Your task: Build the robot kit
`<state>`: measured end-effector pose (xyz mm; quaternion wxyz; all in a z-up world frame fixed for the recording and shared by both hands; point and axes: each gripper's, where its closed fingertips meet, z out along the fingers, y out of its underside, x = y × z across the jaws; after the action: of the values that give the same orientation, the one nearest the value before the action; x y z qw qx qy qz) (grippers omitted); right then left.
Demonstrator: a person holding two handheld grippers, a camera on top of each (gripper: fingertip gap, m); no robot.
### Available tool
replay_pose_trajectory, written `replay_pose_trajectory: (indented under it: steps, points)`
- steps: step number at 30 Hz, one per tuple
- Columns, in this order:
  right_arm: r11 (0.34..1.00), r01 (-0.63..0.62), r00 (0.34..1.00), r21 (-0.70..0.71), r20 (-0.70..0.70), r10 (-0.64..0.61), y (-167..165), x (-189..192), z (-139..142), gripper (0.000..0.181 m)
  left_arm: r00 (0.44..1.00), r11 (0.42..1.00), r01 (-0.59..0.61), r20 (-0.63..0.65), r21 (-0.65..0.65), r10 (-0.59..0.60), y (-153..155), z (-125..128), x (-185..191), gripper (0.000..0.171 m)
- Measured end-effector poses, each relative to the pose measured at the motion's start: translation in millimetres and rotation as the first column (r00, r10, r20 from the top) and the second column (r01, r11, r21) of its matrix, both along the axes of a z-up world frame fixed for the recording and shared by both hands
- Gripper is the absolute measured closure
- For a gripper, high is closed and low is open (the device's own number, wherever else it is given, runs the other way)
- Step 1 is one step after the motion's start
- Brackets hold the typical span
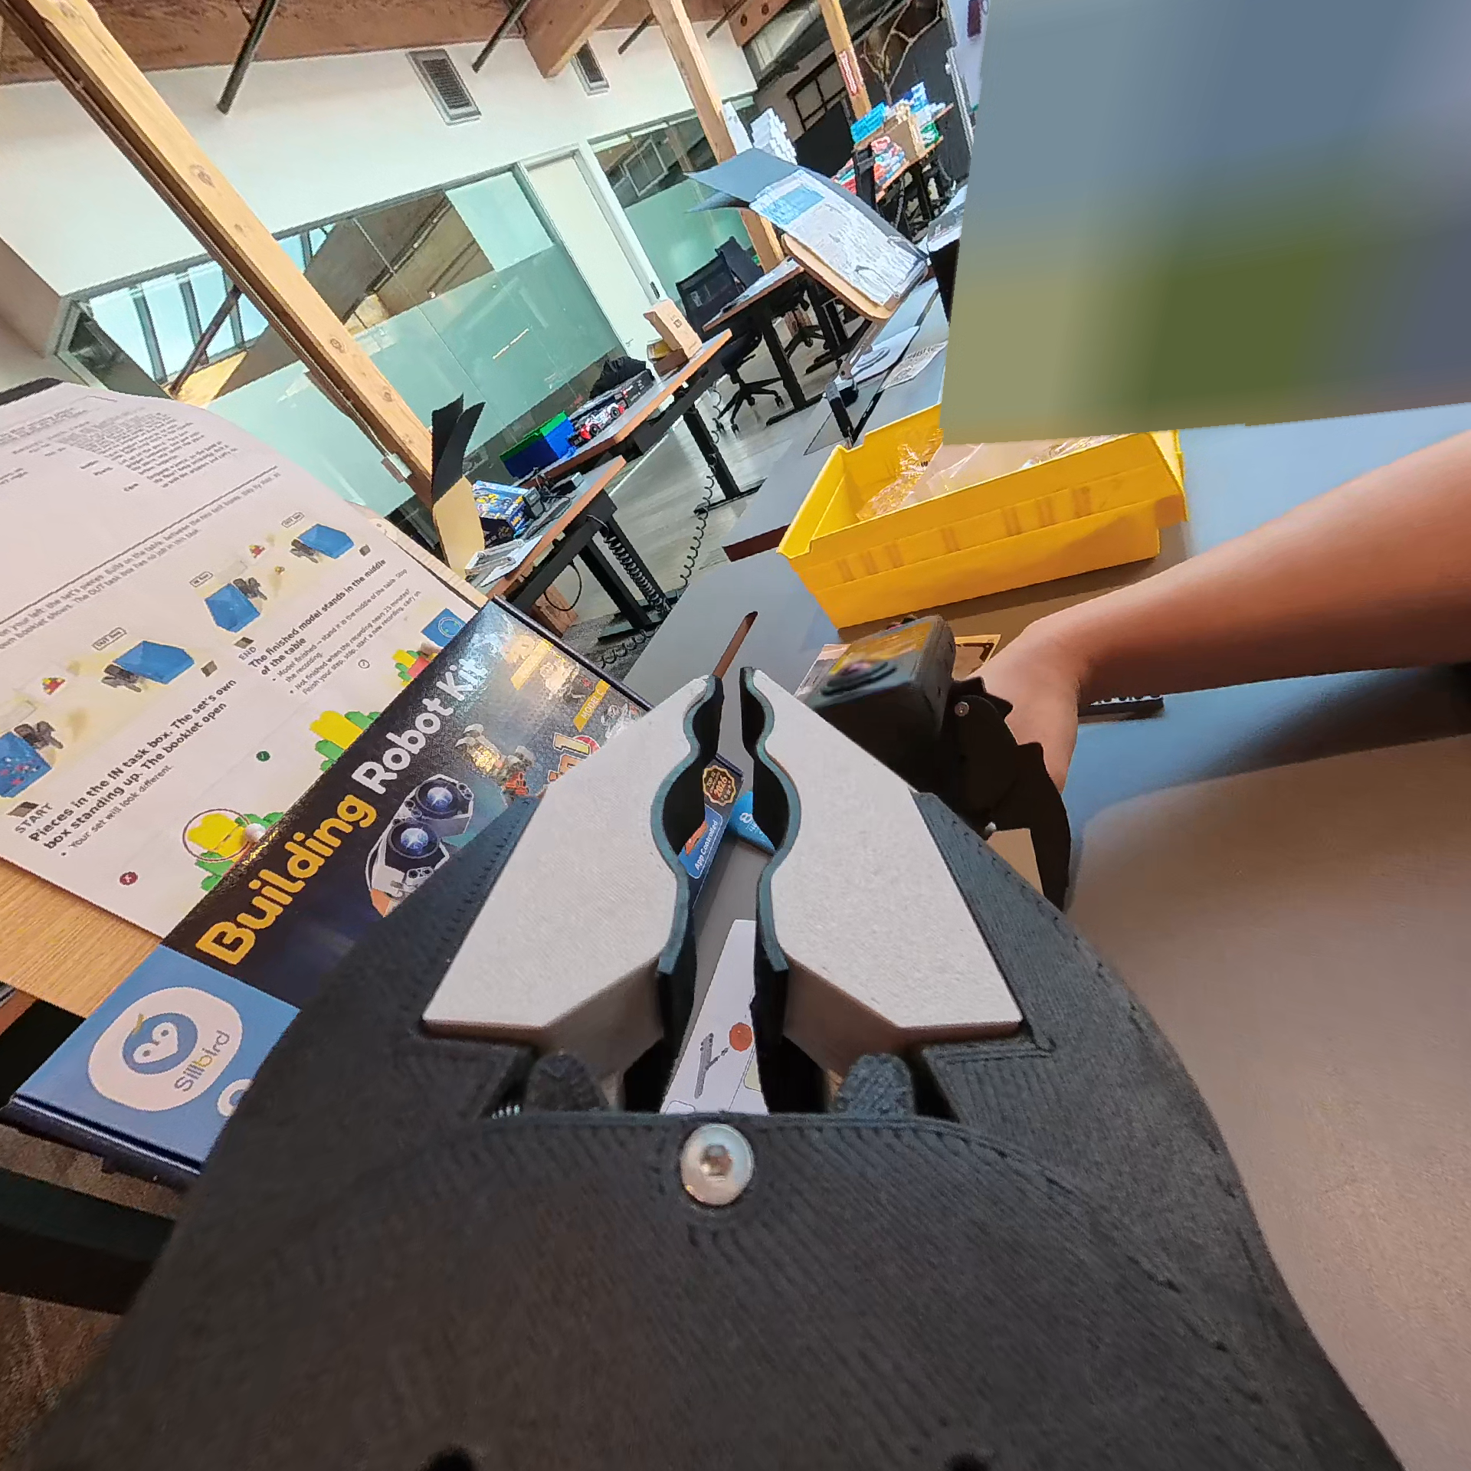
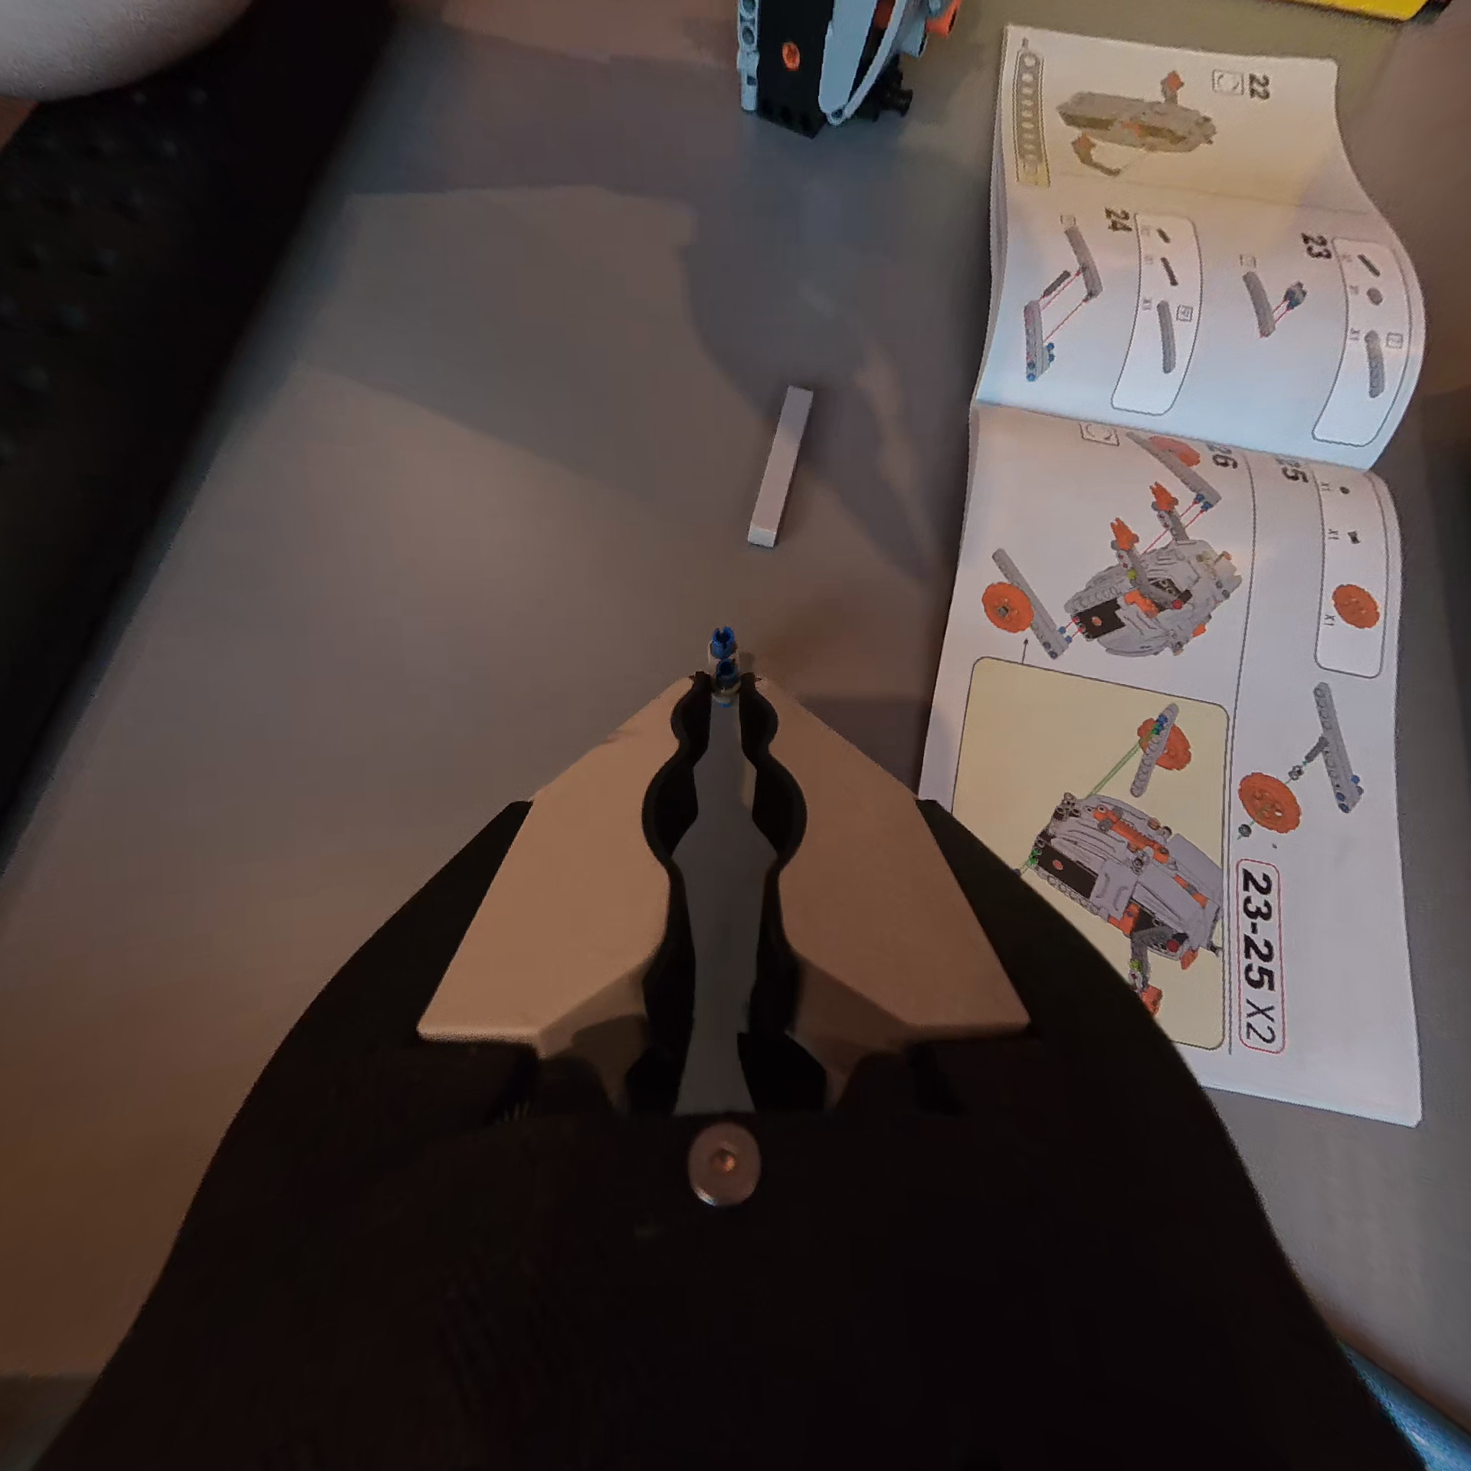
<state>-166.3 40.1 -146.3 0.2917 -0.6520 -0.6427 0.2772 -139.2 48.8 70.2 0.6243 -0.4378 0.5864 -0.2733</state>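
My left gripper (image 1: 732,676) is shut on a thin dark rod (image 1: 739,641) that sticks out past the fingertips, above the edge of a blue building-kit box (image 1: 382,804). My right gripper (image 2: 723,680) is shut on a small grey piece with blue pins (image 2: 723,654) and holds it over the grey table (image 2: 477,557). A loose grey beam (image 2: 782,470) lies on the table just ahead of it. A partly built grey, black and orange model (image 2: 828,64) stands farther off. The right gripper also shows in the left wrist view (image 1: 907,700), held by a person's hand (image 1: 1035,692).
An open instruction booklet (image 2: 1178,637) lies right of the right gripper. A black studded mat (image 2: 119,318) lies at the left. A yellow bin (image 1: 979,525) with clear bags sits beyond the hand. A printed sheet (image 1: 159,605) lies on a wooden board at the left. The tips of one gripper are about 20 centimeters away from the tips of the other.
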Motion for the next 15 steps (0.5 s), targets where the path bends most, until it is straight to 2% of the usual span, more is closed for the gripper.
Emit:
replay_pose_trajectory:
  steps: [2,3,9,15]
  points:
    - [1.0,-0.006,0.999,-0.001,0.044,0.006,-1,2,-9,0.175,1.0,1.0,0.0,-0.001,-0.002,0.0,0,-1,0,0.169]
    - [1.0,-0.011,1.0,0.006,0.019,0.01,-1,0,-6,0.176,1.0,1.0,0.001,-0.004,-0.003,-0.001,0,-1,0,0.169]
    - [0.999,-0.017,0.998,0.03,0.064,0.015,-1,1,-9,0.175,1.0,1.0,-0.003,-0.013,-0.007,0.003,2,-3,0,0.169]
    - [0.999,0.019,1.0,0.04,-0.004,-0.019,5,3,12,0.175,1.0,0.999,-0.008,-0.022,-0.04,0.007,6,-6,-4,0.168]
